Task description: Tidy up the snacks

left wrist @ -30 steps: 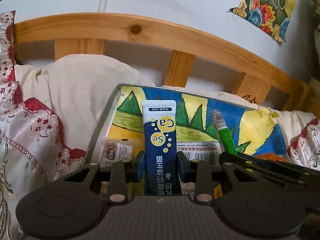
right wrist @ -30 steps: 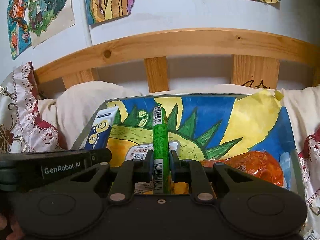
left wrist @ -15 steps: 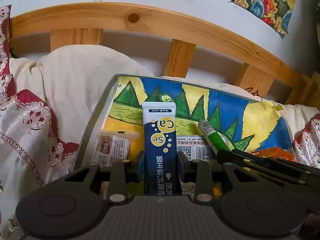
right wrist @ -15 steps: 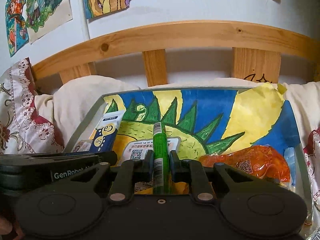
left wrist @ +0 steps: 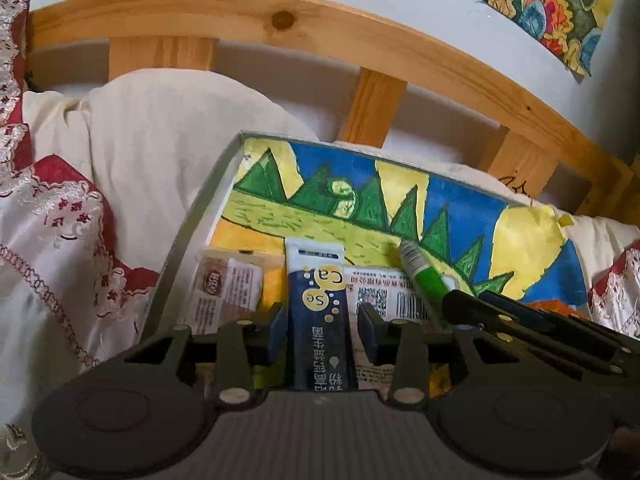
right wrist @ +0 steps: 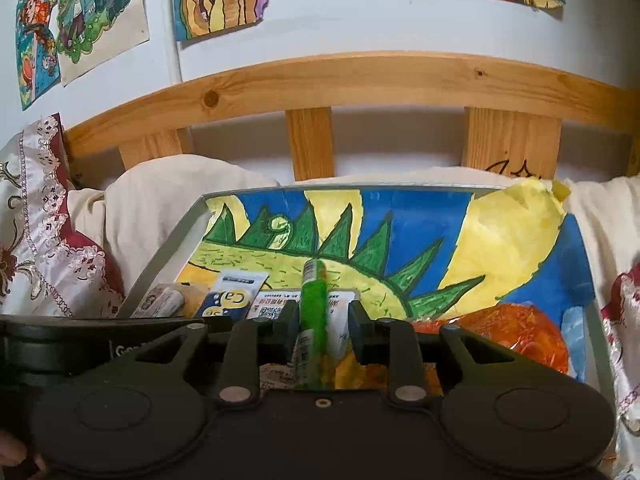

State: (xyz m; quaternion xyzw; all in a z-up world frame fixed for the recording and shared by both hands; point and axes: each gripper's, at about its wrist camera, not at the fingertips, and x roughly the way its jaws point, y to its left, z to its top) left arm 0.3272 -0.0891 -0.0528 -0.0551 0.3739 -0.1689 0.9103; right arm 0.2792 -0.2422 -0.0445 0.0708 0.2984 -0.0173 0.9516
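My left gripper has its jaws a little apart on either side of a navy and white "Ca Se" sachet, which lies between them over the tray. My right gripper has its jaws apart with gaps beside a green stick packet that tilts between them. The tray has grey walls and a colourful painted lining. The green stick also shows in the left wrist view, and the sachet in the right wrist view.
In the tray lie a beige sachet, a white packet with barcodes and an orange crinkly bag. Cream and red embroidered bedding surrounds the tray. A wooden headboard and a wall with drawings stand behind.
Both grippers have lowered toward the tray floor with their items. Both pairs of jaws have opened: gaps now show beside the sachet and beside the green stick, which has tilted.
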